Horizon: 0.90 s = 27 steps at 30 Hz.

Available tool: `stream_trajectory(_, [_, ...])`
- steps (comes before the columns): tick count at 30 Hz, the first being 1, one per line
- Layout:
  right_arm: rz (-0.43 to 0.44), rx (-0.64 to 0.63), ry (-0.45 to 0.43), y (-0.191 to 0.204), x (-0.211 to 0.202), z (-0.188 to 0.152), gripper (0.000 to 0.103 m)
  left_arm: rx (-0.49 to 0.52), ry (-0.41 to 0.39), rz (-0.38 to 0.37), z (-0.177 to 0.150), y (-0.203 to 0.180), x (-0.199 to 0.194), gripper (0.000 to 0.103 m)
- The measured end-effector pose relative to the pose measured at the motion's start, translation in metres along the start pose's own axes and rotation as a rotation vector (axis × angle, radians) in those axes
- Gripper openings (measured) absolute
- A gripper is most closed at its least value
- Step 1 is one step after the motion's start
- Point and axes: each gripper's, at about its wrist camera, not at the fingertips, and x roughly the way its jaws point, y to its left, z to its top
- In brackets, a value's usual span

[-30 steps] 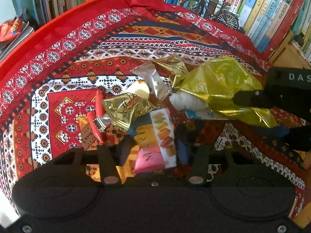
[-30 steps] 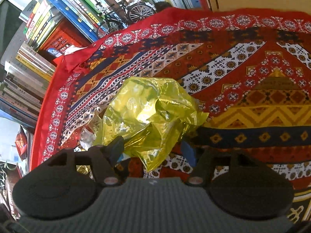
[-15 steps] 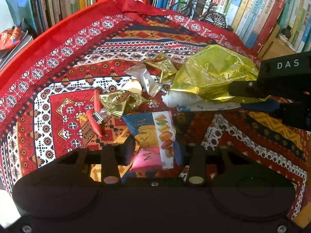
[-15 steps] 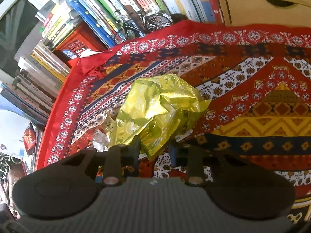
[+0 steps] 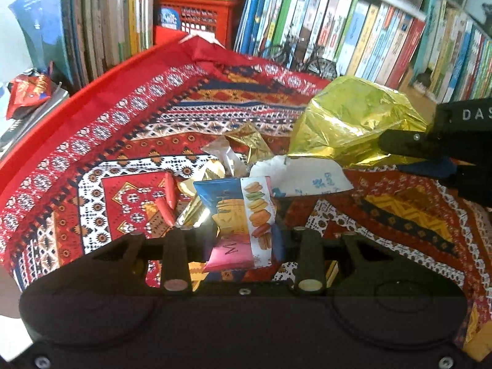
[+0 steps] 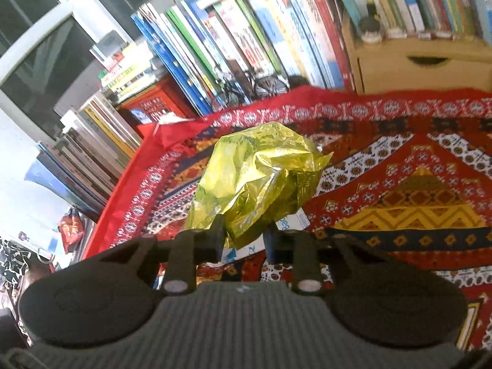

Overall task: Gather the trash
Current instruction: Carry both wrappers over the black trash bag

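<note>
- Our left hand-held gripper (image 5: 243, 240) is clamped on the macaron snack packet (image 5: 243, 215), which hangs between its jaws above the patterned cloth (image 5: 92, 166) covering the desk.
- Our right hand-held gripper (image 6: 243, 240) is clamped on the lower edge of the crumpled gold foil bag (image 6: 255, 181); the bag stands up in front of the jaws, lifted off the cloth.
- Uncollected trash lies on the cloth just beyond the packet: a white tissue pack (image 5: 304, 175), small gold and silver wrappers (image 5: 243, 144) and two red wrappers (image 5: 167, 200).
- No bin or collection bag is visible in either view, so we cannot tell where the held items go.
- Risk: the foil bag is held by a thin fold only. We judge that a fast swing could let the slick film slide out of the jaws.
- Risk: the packet is pinched near one end and sags. A jolt could tilt it free.
- Risk: the two grippers sit near each other over the pile. Crossing paths could knock either item loose or scatter the wrappers below.
</note>
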Motion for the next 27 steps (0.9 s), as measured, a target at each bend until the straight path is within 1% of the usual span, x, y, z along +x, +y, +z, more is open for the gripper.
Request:
stream_trajectory(5, [-0.006,-0.01,-0.039,0.011,-0.03,-0.014,0.03,-0.002,-0.027,-0.023,-0.008,0.01,-0.025,0.034])
stream_trajectory(12, [-0.045,0.008,-0.092,0.027,-0.078,-0.049,0.03,0.046,-0.033,-0.072,-0.027,0.022,-0.069,0.034])
stream_trajectory(19, [-0.077,-0.001,-0.094,0.048,-0.115,-0.094,0.03,0.086,-0.027,-0.092,-0.06,0.044,-0.113,0.034])
stream_trajectory(27, [-0.091,-0.009,-0.054,0.071,-0.138,-0.155,0.03,0.081,0.005,-0.094,-0.105,0.084,-0.145,0.034])
